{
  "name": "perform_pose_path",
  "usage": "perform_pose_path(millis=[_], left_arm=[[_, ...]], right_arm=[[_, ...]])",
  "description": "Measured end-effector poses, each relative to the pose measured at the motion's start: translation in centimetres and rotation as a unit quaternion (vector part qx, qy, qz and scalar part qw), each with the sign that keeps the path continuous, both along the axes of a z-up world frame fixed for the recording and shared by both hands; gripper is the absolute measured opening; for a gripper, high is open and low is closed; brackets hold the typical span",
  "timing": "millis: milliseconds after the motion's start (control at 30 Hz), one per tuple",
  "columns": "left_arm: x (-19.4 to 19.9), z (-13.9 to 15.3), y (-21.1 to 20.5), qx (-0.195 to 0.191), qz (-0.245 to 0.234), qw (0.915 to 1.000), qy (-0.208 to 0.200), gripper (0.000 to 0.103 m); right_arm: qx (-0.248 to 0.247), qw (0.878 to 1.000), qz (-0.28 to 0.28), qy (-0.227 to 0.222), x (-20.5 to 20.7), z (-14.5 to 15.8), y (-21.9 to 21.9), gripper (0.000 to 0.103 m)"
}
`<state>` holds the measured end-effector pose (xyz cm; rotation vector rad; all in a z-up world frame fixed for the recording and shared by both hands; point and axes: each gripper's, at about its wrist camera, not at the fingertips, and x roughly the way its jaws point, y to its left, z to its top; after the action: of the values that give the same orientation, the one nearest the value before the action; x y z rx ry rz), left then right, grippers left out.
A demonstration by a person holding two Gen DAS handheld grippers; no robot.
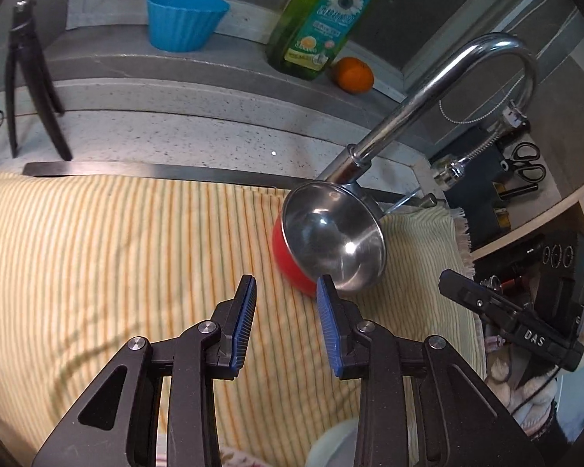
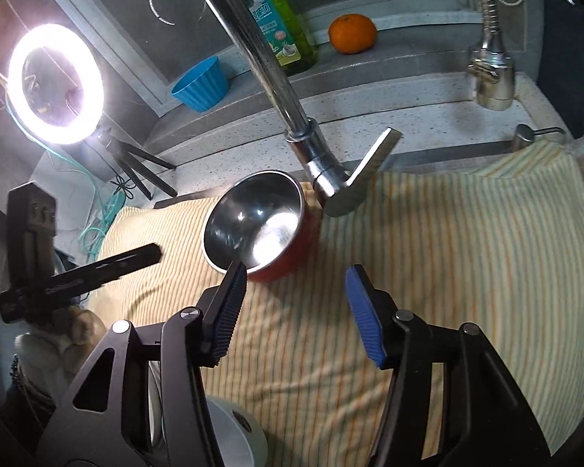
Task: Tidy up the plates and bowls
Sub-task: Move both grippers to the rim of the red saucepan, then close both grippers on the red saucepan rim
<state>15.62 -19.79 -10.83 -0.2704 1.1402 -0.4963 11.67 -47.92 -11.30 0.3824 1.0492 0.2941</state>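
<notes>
The red bowl (image 1: 333,239) lies tilted on striped cloth (image 1: 116,253), both hand-held grippers angled down, open, empty.

A home kitchen, at the sink counter.

You're looking at a speckled stone counter (image 1: 183,132) with a curved chrome faucet (image 1: 447,89) rising at right of the left wrist view. On the ledge along the top stand a green dish-soap bottle (image 1: 323,19), a blue fluted cup (image 1: 185,19) and an orange (image 1: 354,74). A striped yellow towel (image 1: 116,257) covers the middle, with a steel bowl with a red outside (image 1: 331,237) on it. Scissors (image 1: 527,163) sit at far right; a lit ring light (image 2: 54,81) stands upper left in the right wrist view.
</notes>
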Motion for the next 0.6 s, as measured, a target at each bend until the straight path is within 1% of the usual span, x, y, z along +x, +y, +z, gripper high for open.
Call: perform_pose_path(millis=[200, 267, 400, 533, 600], left_arm=[[2.5, -2.3, -0.6, -0.015, 0.012, 0.9993, 0.033, 0.028], [3.2, -2.8, -0.8, -0.020, 0.014, 0.9989, 0.040, 0.028], [4.1, -3.5, -1.2, -0.017, 0.016, 0.9987, 0.046, 0.028], [4.5, -4.0, -1.8, -0.012, 0.008, 0.9985, 0.052, 0.026], [4.6, -4.2, -2.1, -0.009, 0.001, 0.9985, 0.054, 0.023]], right_arm=[[0.027, 0.999, -0.003, 0.018, 2.3, -1.7, 0.0, 0.055], [0.041, 0.999, -0.007, 0.026, 3.1, -2.4, -0.1, 0.050], [0.045, 0.998, -0.011, 0.038, 4.1, -3.4, 0.1, 0.050], [0.049, 0.998, -0.010, 0.046, 4.9, -3.9, 0.5, 0.044], [0.049, 0.998, -0.008, 0.049, 5.2, -4.2, 0.7, 0.042]])
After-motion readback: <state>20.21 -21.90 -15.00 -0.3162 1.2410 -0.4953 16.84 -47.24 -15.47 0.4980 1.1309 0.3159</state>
